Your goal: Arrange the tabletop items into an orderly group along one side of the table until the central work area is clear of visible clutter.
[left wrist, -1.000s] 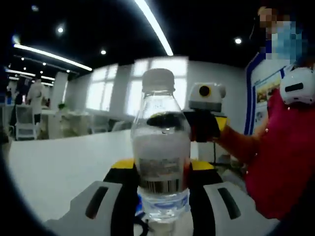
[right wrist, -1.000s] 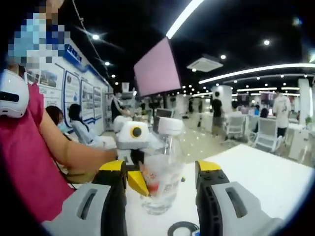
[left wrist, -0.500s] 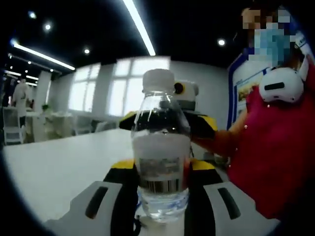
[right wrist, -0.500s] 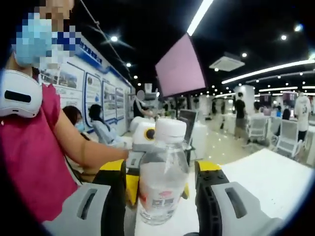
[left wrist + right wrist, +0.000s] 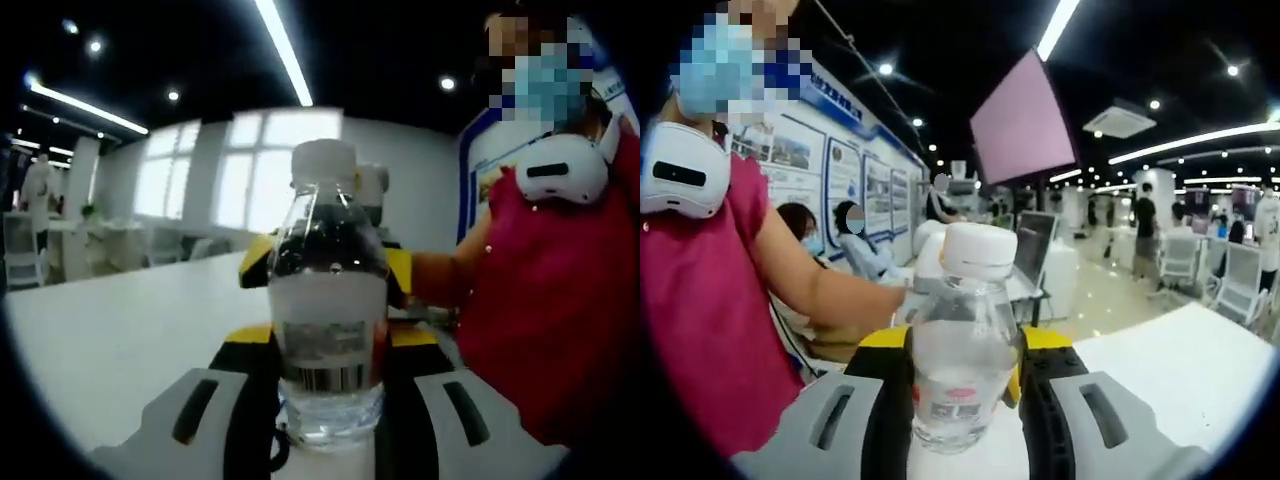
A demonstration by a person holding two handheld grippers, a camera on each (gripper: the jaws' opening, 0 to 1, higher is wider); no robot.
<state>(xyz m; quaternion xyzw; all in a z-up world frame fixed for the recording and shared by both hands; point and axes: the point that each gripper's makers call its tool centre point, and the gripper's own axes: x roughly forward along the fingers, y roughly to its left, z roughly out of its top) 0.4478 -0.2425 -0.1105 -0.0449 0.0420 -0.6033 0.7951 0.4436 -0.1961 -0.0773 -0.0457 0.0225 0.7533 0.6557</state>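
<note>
In the left gripper view, the left gripper [image 5: 330, 400] is closed narrow on a clear bottle [image 5: 328, 330], which stands upright on the white table [image 5: 110, 340]. In the right gripper view, the right gripper [image 5: 962, 400] has its jaws pressed on the bottle's [image 5: 962, 350] sides at 3 and 9 o'clock.

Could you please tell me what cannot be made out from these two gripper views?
- Left gripper view: the bottle hides most of the right gripper behind it, jaws included.
- Right gripper view: the bottle covers the left gripper.
- Bottle label text: too blurred to read.
- Other tabletop items: outside both views.
</note>
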